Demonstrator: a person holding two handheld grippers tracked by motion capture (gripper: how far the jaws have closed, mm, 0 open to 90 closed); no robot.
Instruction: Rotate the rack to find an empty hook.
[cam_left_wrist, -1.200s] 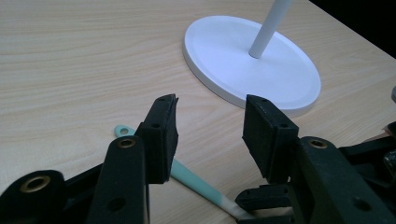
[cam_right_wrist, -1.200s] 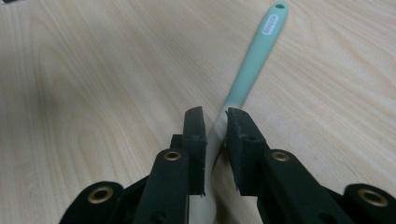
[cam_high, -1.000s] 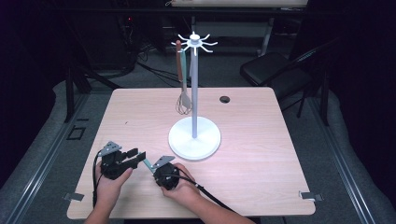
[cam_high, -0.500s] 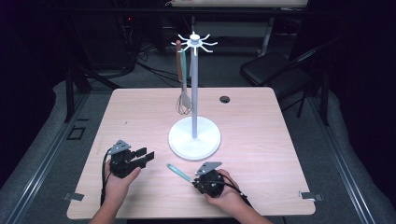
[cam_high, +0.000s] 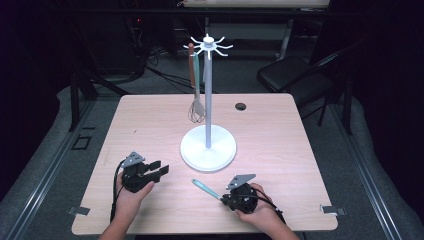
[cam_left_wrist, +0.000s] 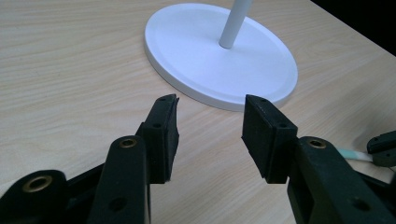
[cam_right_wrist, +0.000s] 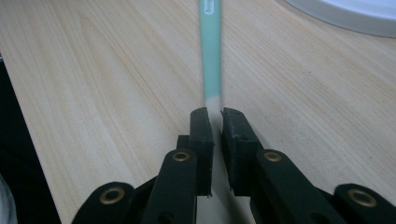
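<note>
Hanging the teal-handled utensil (cam_high: 206, 189) on the white stand (cam_high: 208, 148) calls for a firm pinch, and the right gripper (cam_high: 231, 198) has its jaws nearly closed on one end (the handle sticks out toward the stand's base, low over the table (cam_high: 280, 135)). The left gripper (cam_high: 157, 170), left of the base, gapes about halfway, empty. The utensil's working end is hidden between the jaws.

bare table (cam_high: 145, 125) at left, white stand (cam_high: 208, 147) blocking centre
</note>
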